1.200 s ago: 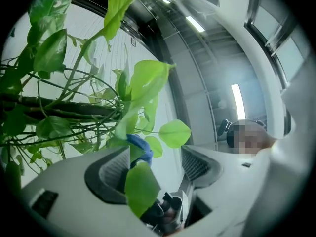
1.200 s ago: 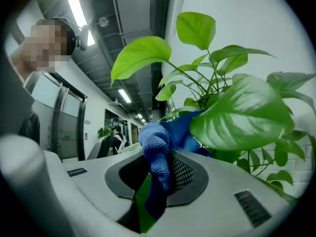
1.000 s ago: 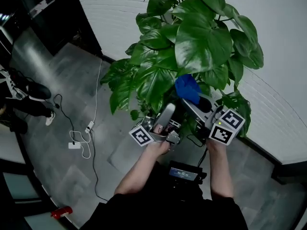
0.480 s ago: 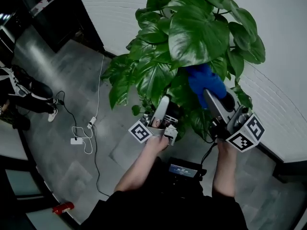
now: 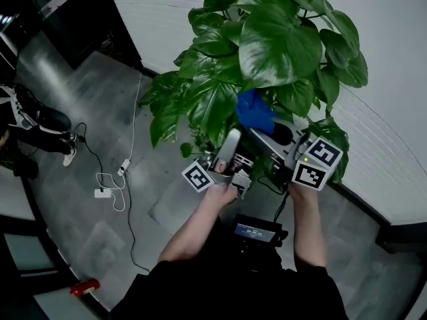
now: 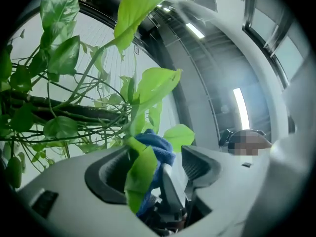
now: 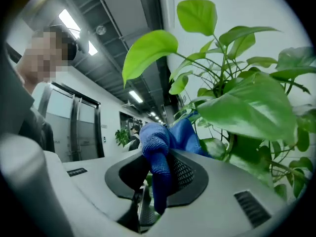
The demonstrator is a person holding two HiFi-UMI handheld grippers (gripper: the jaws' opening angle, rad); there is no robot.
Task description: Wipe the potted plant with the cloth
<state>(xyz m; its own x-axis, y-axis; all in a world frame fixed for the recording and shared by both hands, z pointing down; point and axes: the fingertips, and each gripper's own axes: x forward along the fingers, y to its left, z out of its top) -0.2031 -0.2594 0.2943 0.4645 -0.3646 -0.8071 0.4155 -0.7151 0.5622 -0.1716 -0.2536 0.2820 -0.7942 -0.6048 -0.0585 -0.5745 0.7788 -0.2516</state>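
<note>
The potted plant (image 5: pixel 267 52) spreads broad green leaves against the white wall. My right gripper (image 5: pixel 260 131) is shut on a blue cloth (image 5: pixel 253 111) and reaches in under the big leaf; in the right gripper view the cloth (image 7: pixel 159 152) bunches between the pads, with a large leaf (image 7: pixel 252 107) just to the right. My left gripper (image 5: pixel 231 139) points steeply up into the foliage beside it. Its jaws stand partly apart, and a small leaf (image 6: pixel 140 174) hangs between them without being pinched. The cloth (image 6: pixel 159 149) sits right behind that leaf. The pot is hidden.
White cables and a power strip (image 5: pixel 107 191) lie on the grey floor at the left. A person's legs and shoes (image 5: pixel 47 122) are at the far left. A small red object (image 5: pixel 85 287) lies near the bottom left. The white wall (image 5: pixel 393 112) stands close behind the plant.
Half a second ago my right gripper and the cloth were further right and higher; they have swung back left under the big leaf. The left gripper has stayed put.
</note>
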